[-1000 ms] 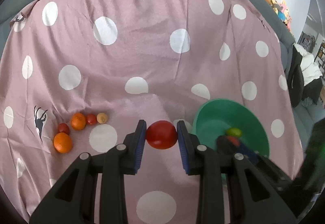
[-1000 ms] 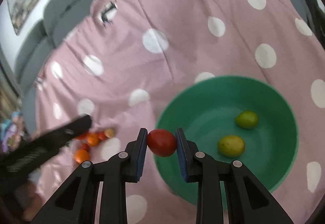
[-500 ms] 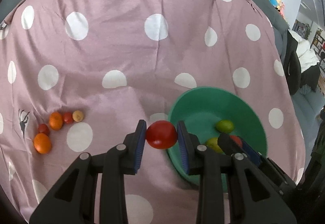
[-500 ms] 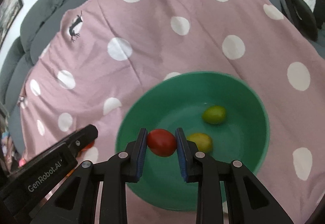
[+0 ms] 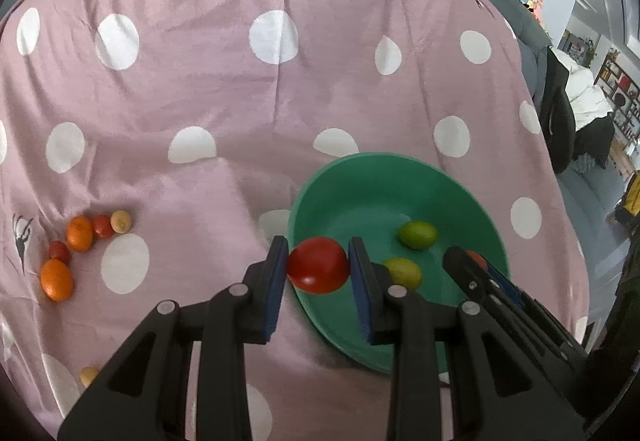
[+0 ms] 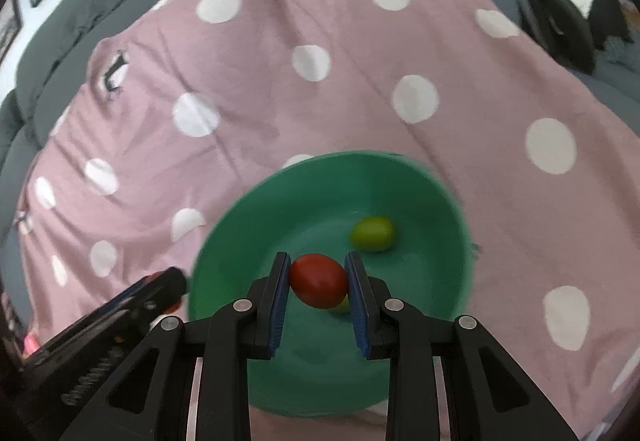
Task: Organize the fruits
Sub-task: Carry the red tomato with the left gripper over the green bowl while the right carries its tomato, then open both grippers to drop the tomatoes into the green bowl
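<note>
While the left gripper point(image 5: 319, 271) clamps a red tomato point(image 5: 318, 265) between its blue pads, the left wrist view shows that fruit hanging over the near left rim of the green bowl point(image 5: 360, 177). Inside the bowl lie a green lime point(image 5: 418, 235) toward its far side and a yellow-green lemon point(image 5: 403, 273) nearer, partly behind the gripper's right finger. The right gripper point(image 5: 480, 273) reaches in over the bowl's right part, with a bit of red showing at its tip. The bowl sits toward the right edge of the pink dotted blanket point(image 5: 240, 81). Near the blanket's left edge a cluster of loose fruit rests: two oranges point(image 5: 80, 233), two small red fruits point(image 5: 102, 226) and a pale tan one point(image 5: 121, 221), touching or just beside each other. A small yellowish fruit point(image 5: 89, 375) lies alone near the blanket's near left corner.

From the right wrist view, the right gripper point(image 6: 318, 285) squeezes a second red tomato point(image 6: 319, 286) over the middle of the bowl point(image 6: 248, 209). The lime point(image 6: 373, 234) sits beyond it on the bowl's floor, and a sliver of the lemon point(image 6: 341, 306) peeks out beneath the tomato. The left gripper point(image 6: 160, 287) enters at the lower left, just outside the bowl's rim.
</note>
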Action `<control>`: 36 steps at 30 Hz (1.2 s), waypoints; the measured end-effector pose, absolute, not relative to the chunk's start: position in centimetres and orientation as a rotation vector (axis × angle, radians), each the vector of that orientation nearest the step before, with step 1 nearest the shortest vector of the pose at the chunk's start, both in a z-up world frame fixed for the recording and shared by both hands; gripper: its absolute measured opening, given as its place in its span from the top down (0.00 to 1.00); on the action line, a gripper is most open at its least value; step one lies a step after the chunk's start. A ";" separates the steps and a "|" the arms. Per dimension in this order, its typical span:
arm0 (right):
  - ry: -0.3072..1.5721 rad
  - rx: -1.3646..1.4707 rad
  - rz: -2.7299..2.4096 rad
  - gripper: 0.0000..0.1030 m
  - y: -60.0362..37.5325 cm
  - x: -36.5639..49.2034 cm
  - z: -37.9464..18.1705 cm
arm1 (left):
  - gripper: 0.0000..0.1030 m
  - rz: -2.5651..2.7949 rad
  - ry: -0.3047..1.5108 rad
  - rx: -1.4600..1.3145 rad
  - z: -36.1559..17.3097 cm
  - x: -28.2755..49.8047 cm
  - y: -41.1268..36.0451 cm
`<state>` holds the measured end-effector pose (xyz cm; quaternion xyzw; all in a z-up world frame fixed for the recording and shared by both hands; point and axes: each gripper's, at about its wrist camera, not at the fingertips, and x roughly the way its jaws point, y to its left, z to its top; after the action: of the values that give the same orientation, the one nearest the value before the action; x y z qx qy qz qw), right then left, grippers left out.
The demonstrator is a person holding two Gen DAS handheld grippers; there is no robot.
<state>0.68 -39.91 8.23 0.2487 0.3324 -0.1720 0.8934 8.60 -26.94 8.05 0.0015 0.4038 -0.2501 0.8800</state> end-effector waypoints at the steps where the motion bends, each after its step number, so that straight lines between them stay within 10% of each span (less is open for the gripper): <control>1: 0.696 0.526 -0.375 0.72 -40.2 0.5 8.2 | 0.70 -0.528 0.845 -0.011 8.1 8.6 -26.9; 36: 0.699 0.505 -0.481 0.72 -41.0 -0.1 7.9 | 0.71 -0.611 0.894 -0.001 5.8 8.0 -29.4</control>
<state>-0.14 -41.02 7.91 0.2425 0.3356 -0.2307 0.8805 8.02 -29.36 5.83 -0.0006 0.4256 -0.2908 0.8569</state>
